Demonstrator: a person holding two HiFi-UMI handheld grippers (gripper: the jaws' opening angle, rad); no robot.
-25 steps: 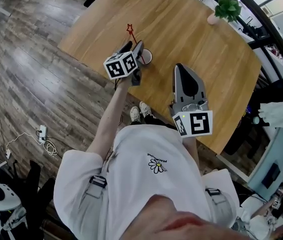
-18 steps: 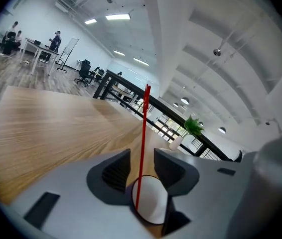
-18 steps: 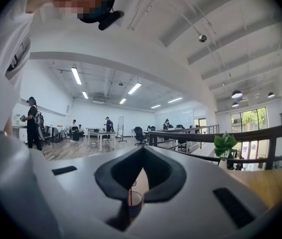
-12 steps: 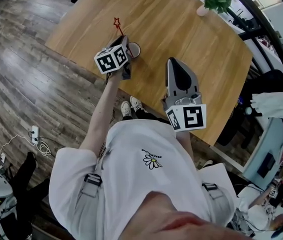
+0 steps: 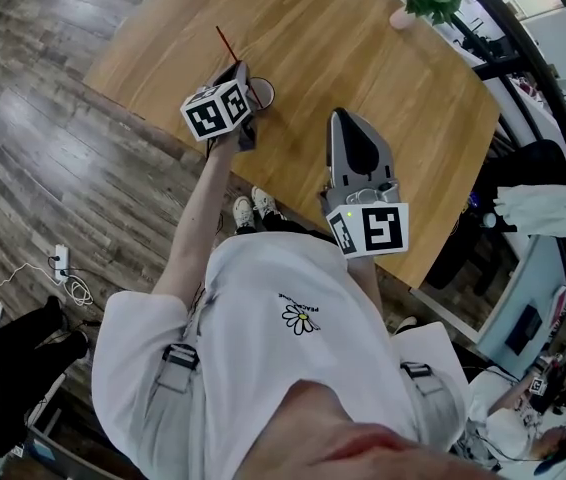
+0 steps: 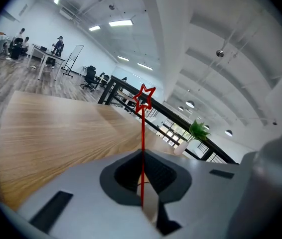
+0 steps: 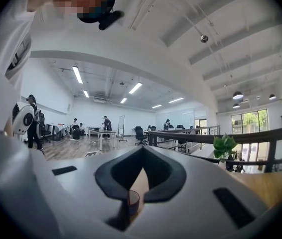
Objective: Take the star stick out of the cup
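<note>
The fingers of my left gripper have just closed on the stick, pinching its shaft above the cup by the tabletop's near edge so I can lift it straight out, while my right gripper, shut and empty, hangs clear beside it.

- My white shirt has a small daisy print on the chest. A curved line of tiny lettering runs beside it, too small to read.
- The marker cube on my left tool shows black-and-white square patterns, with no letters or digits.
- The cube on my right tool shows the same kind of patterns.
- I can read no other writing.
</note>
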